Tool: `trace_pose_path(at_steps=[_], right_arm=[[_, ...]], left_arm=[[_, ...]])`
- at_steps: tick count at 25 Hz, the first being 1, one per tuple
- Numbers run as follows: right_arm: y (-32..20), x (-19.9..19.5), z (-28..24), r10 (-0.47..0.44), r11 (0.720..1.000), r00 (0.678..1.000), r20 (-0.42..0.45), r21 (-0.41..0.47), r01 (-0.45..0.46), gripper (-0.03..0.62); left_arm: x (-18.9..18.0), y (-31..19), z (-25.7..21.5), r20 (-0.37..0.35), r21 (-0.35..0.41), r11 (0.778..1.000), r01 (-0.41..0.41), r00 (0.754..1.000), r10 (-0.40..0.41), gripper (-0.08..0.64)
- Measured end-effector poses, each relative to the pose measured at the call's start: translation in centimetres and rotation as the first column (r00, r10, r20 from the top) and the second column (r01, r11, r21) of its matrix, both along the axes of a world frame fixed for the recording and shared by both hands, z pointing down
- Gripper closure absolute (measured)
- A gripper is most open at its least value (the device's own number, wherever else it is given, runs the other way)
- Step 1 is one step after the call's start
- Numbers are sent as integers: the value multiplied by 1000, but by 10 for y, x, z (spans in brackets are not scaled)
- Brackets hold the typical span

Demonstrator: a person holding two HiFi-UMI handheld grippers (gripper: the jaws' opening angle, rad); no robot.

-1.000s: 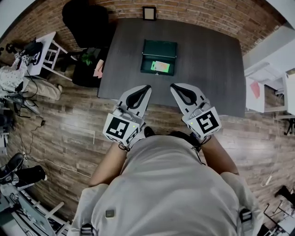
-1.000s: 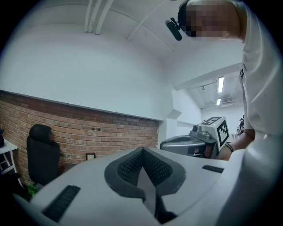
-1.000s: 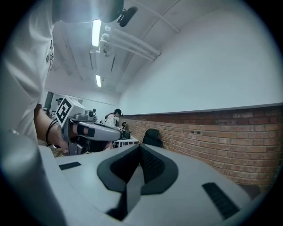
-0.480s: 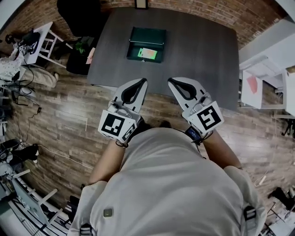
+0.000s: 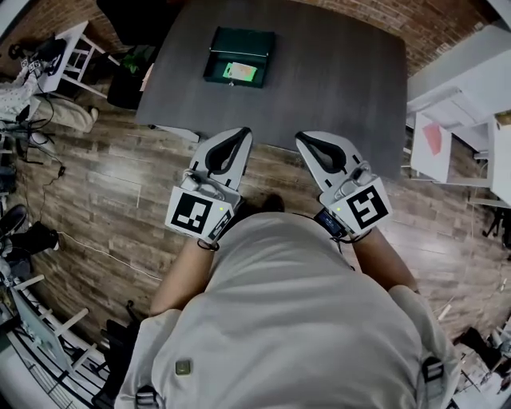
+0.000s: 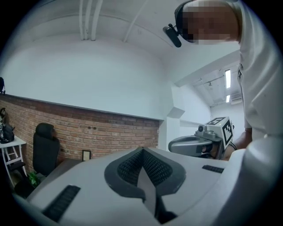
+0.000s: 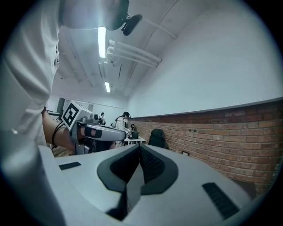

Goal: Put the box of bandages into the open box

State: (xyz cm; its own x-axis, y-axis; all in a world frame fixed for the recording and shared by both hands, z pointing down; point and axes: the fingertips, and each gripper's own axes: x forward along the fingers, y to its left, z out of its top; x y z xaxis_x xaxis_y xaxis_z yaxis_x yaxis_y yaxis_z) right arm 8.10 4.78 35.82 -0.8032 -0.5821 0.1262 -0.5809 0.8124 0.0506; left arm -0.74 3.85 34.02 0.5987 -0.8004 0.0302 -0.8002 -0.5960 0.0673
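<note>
The open dark green box (image 5: 239, 54) sits on the grey table (image 5: 335, 72), toward its far left. A pale green box of bandages (image 5: 239, 73) lies inside it. Both grippers are held close to the person's chest, over the wooden floor just short of the table's near edge and well away from the box. My left gripper (image 5: 242, 133) is shut with nothing in it; its jaws meet in the left gripper view (image 6: 142, 151). My right gripper (image 5: 302, 139) is shut and empty as well, its jaws pressed together (image 7: 139, 148).
A black chair (image 5: 132, 12) and a potted plant (image 5: 132, 60) stand at the table's left corner. A white side table (image 5: 68, 48) is further left, white furniture (image 5: 447, 128) to the right. Cables (image 5: 48, 160) run over the floor.
The table and green box have slid up and left in the head view, farther from the person. Both grippers stay shut and close to the body.
</note>
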Motion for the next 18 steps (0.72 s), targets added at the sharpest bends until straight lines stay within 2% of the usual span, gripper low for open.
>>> trace_pose_path(at_steps=[10,18], right_arm=[[21,11,2,-14,1000,1000,-1,10,14,571],[23,-6,2,-41,999,999,9,5,41,571]], left_arm=[[6,18,-2,-2,11,1000,28,1000,-28,545],[-6,24,0,1,5,999,53,999,-53,545]])
